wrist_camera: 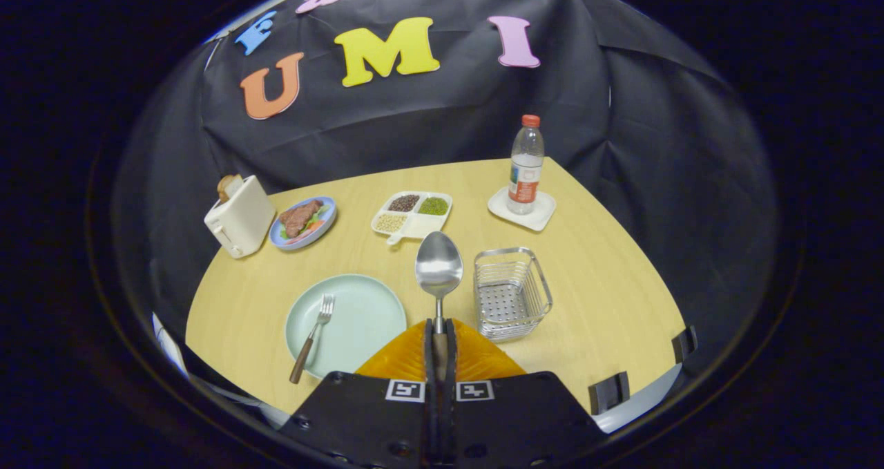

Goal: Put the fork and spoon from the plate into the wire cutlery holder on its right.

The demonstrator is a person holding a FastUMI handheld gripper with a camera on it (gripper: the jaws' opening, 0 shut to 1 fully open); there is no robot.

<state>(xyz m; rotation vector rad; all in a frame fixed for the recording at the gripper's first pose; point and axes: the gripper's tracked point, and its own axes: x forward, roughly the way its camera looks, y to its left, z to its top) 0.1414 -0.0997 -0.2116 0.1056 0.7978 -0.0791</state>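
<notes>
Pale wood-grain laminate covers the surface [608, 275], which has a curved near edge and stands against the booth's black cloth wall. The gripper [440, 331] reaches forward over the near part of it, level with the plate, and its jaws are pressed together on the brown wooden handle of the spoon [438, 270]. The spoon's long axis runs straight ahead along the fingers, its polished metal bowl pointing away, concave face toward the camera, held between the plate and the wire holder.

The plate [366, 310] is round, smooth and pale mint green, lying just left of the fingers. The fork [312, 338] rests on its left part, long axis slanting: metal tines point away and slightly right, the wooden handle reaches back over the plate's near-left rim.

The wire cutlery holder [511, 291] stands upright just right of the spoon, a rectangular basket of thin shiny metal wires with a perforated floor.

Farther off, a cream toaster [239, 217] with bread in its slot stands at the left, beside a blue dish of food [302, 222]. A white divided tray [412, 213] holds beans and grains beyond the spoon. A clear plastic bottle [526, 165] with a red cap stands on a white square coaster [522, 210] at the far right.
</notes>
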